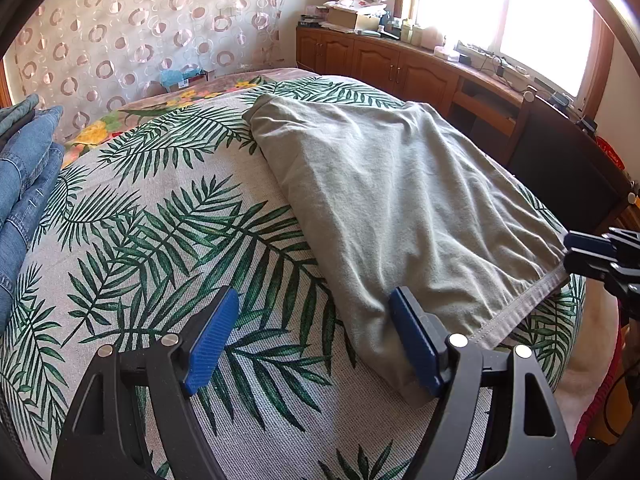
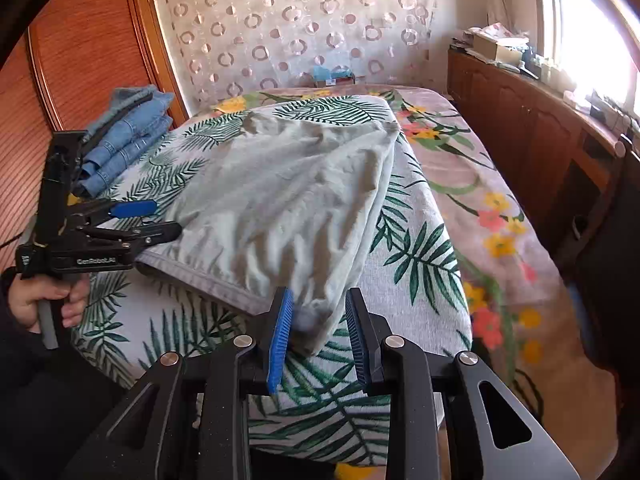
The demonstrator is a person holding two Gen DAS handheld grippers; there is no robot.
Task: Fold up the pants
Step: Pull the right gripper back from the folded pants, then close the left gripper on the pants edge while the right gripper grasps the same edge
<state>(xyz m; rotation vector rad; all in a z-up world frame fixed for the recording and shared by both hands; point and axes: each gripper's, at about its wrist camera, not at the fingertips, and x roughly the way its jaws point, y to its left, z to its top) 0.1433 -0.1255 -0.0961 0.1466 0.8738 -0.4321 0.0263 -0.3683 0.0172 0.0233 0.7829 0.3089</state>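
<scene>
Two hand-held grippers meet the grey pants (image 1: 392, 200) lying beside the stacked jeans (image 1: 24, 184) on the bed (image 1: 168, 216): left hand-held gripper (image 1: 316, 340) spread at their hem, right hand-held gripper (image 2: 318, 328) pinching a bunched corner.

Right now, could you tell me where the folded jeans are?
The folded jeans lie stacked at the bed's far left edge, beside the wooden panel, left of the grey pants.

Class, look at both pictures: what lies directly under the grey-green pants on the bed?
The pants lie on a palm-leaf cloth, which shows all round them. A floral blanket shows beyond that cloth's edge. Whatever lies beneath the pants themselves is covered.
</scene>
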